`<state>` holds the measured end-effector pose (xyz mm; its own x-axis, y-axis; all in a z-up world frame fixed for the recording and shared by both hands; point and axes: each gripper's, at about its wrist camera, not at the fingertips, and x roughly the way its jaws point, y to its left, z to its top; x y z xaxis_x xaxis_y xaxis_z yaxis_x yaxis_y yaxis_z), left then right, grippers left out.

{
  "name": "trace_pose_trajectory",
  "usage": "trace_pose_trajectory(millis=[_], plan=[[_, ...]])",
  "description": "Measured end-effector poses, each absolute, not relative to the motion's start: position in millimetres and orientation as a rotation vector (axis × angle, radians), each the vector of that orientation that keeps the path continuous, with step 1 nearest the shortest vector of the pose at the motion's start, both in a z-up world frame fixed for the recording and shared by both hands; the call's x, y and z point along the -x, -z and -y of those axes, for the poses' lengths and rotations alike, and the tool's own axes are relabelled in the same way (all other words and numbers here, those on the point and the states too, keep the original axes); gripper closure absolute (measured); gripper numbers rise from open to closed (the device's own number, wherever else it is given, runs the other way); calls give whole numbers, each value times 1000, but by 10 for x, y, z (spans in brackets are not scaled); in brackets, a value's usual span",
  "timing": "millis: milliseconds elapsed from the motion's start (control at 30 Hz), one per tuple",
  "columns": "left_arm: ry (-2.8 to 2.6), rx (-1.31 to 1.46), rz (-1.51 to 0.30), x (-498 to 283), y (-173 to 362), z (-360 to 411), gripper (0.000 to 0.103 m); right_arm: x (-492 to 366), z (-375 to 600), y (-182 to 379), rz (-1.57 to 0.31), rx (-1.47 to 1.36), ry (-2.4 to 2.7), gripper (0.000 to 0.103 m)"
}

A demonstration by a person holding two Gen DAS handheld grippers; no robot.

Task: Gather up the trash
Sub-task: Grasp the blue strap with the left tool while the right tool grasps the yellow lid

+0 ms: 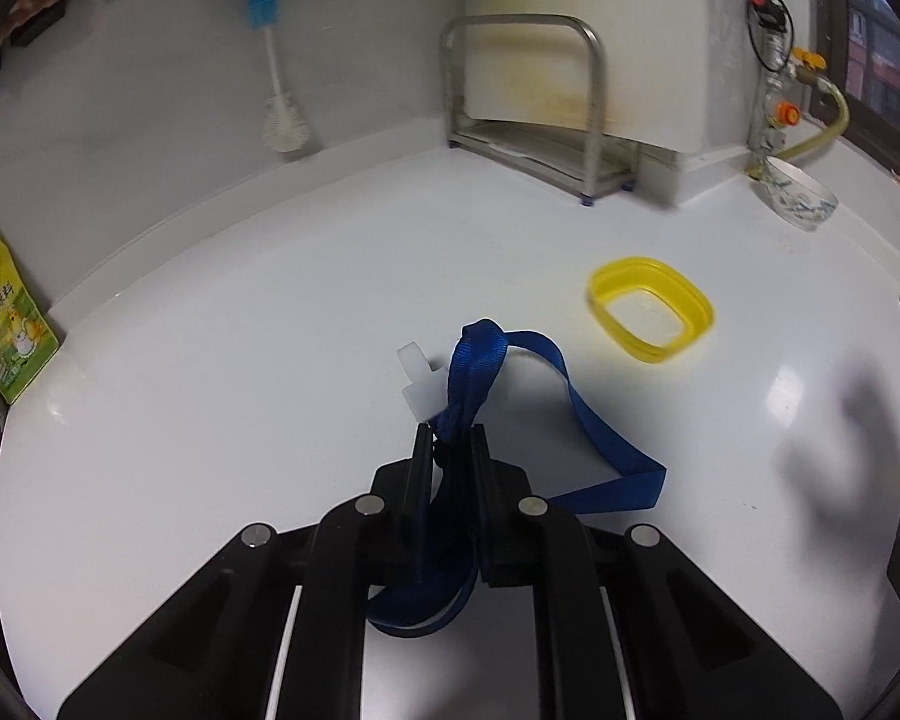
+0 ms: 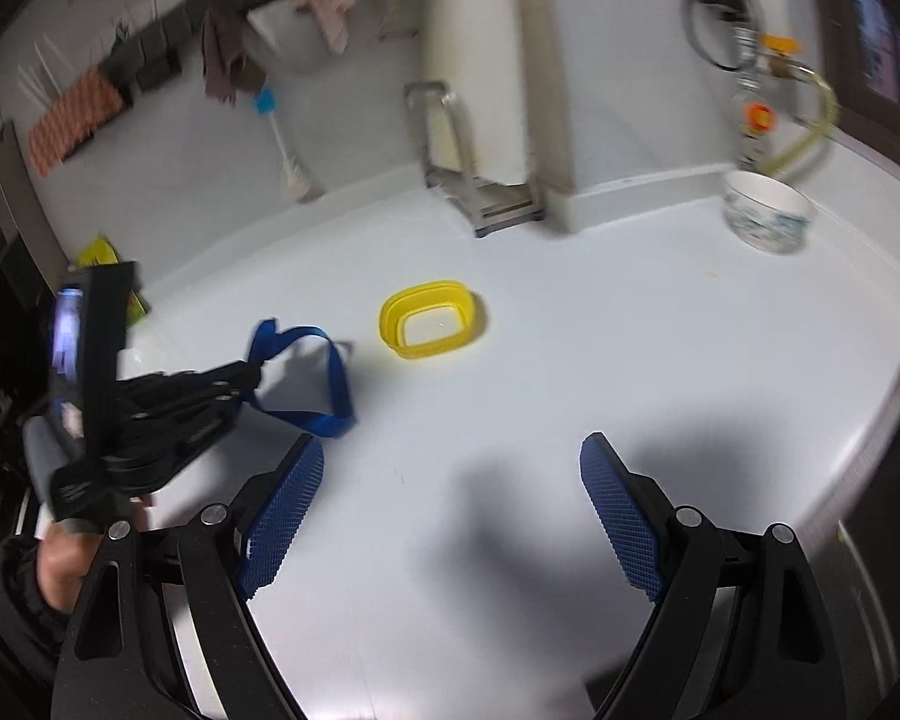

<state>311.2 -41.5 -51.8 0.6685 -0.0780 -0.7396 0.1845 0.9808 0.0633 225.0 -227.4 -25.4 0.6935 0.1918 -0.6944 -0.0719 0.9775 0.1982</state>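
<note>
My left gripper [image 1: 448,429] is shut on a blue strap [image 1: 600,420] with a white plastic clip [image 1: 420,381] at its end. The strap hangs from the jaws and loops down to the white counter. In the right wrist view the left gripper [image 2: 249,381] shows at the left, holding the blue strap [image 2: 333,384] just above the counter. A yellow plastic ring-shaped lid [image 1: 651,309] lies on the counter beyond the strap; it also shows in the right wrist view [image 2: 432,318]. My right gripper [image 2: 450,474] is open and empty above the counter.
A metal rack [image 1: 528,114] stands at the back wall. A patterned white bowl [image 2: 765,219] sits at the back right near gas pipes [image 1: 777,60]. A bottle brush [image 1: 279,96] leans on the wall. A yellow-green packet [image 1: 6,318] stands at the left.
</note>
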Motion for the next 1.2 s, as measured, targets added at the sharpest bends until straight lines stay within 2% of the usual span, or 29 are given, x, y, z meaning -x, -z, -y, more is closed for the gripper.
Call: trace_pose_trajectory(millis=[367,633,1067,1167,1200], plan=[[87,-18,-879,-3345,637,-92,91,-3146,1866,625,-903,-13,-152,19],[42,2,-896,-3477,672,-277,91,-3559,1784,769,-947,-37,-111,19],[30,0,-908,-3505,727,-271,91,-3868,1650,860,-985,6,-86,20],[29,-2,-907,-3509,728,-266,91,-3889,1587,870,-986,31,-98,22],[29,-4,-907,-3506,727,-268,91,-3888,1570,870,-982,39,-98,27]])
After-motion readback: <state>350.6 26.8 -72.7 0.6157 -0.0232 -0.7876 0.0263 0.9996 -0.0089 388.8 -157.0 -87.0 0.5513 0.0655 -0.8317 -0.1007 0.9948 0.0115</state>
